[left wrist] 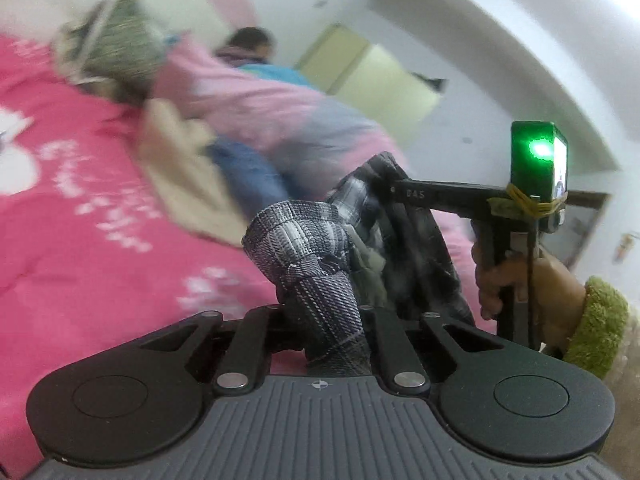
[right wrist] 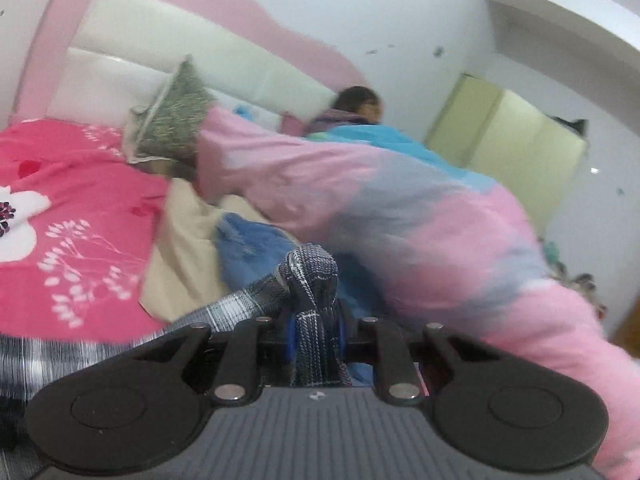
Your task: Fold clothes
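Bedroom interior. White walls (right wrist: pixel 400 8) carried scattered small dark marks; a white beam or soffit (left wrist: pixel 500 20) ran across the upper right of the frame. Bed: padded headboard (right wrist: pixel 168 40), cream panels within a pink curved surround, stood at upper left. Pink floral bedspread (right wrist: pixel 80 208) covered the left side. Pale yellow-green wardrobe doors (right wrist: pixel 508 148) occupied centre right. A dark-framed opening (left wrist: pixel 588 228) showed at far right, blurred. Lighting was even and soft.
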{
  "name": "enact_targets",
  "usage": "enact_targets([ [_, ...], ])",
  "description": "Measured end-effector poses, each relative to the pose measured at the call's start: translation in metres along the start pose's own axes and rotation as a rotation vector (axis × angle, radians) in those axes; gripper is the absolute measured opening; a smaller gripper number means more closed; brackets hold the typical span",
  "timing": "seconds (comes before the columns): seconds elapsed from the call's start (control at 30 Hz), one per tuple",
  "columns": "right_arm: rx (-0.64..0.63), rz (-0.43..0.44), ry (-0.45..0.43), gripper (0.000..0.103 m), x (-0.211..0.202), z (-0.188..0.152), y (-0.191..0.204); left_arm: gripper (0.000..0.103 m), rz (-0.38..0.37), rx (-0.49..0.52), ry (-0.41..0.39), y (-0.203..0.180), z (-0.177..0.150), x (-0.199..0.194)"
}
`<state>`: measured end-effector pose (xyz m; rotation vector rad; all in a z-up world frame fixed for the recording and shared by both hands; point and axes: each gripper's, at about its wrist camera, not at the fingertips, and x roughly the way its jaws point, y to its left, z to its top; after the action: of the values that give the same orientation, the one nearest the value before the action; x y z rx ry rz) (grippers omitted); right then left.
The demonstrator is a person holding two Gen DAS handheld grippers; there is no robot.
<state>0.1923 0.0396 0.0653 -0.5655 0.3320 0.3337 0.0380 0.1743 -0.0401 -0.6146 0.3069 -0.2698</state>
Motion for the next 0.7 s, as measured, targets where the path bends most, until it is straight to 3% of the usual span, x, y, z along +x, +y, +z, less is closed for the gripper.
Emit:
enact_targets([
  [0.17, -0.011, 0.122, 0.012, 0.019, 0.054, 0.005, 0.041, 0.008, 0.111, -0.063, -0.025, 0.030, 0.009, -0.006],
  [0.47, 0.009, 0.277, -0.015, 0.019, 0.114, 0.014, 0.099, 0.008, 0.272, -0.070, -0.096, 0.064, 0.034, -0.019],
  [0.53, 0.019, 0.303, -0.014, 0.019, 0.128, 0.013, 0.110, 0.008, 0.312, -0.103, -0.073, 0.077, 0.037, -0.012],
  [0.6, -0.015, 0.354, 0.073, 0.021, 0.152, 0.004, 0.126, 0.011, 0.345, -0.158, 0.011, 0.095, 0.039, 0.001],
  [0.63, -0.052, 0.367, 0.129, 0.026, 0.162, -0.003, 0.135, 0.011, 0.350, -0.192, 0.044, 0.102, 0.038, 0.005],
  [0.67, -0.087, 0.355, 0.149, 0.029, 0.166, -0.007, 0.141, 0.014, 0.351, -0.223, 0.072, 0.109, 0.037, 0.007],
  [0.7, -0.096, 0.337, 0.138, 0.038, 0.162, -0.008, 0.140, 0.017, 0.338, -0.241, 0.077, 0.112, 0.038, 0.006],
])
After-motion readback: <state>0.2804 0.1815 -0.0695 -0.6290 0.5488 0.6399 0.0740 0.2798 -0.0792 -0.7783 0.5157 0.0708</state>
